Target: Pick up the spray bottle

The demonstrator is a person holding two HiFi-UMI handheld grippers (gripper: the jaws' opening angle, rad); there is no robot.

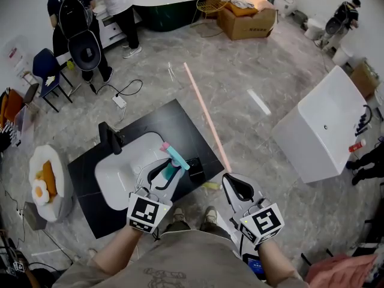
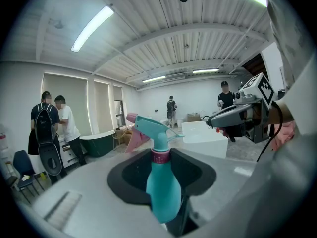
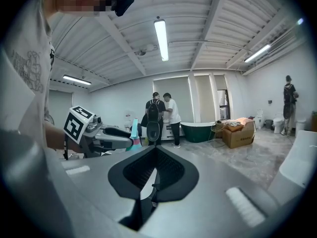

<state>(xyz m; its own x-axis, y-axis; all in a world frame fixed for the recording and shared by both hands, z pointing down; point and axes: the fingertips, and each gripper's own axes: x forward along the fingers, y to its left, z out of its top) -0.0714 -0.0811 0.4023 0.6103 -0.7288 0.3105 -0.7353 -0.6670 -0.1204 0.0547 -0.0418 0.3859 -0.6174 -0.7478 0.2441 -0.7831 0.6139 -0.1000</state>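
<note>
The left gripper (image 1: 164,173) grips a glossy, teal, pear-shaped spray bottle (image 2: 162,192).

A grey marbled floor (image 1: 240,83) carries everything. Near the middle a black worktop (image 1: 180,122) rests on it, with a white sink (image 1: 123,173) set into it and a black tap (image 1: 110,138) at the sink's far left edge. A long pink rod (image 1: 204,113) lies on the floor just right of the worktop. A white power strip (image 1: 119,101) lies beyond the worktop. A cardboard box (image 1: 247,18) and a dark green bathtub (image 1: 168,8) stand far off, a white tub (image 1: 324,125) to the right.
</note>
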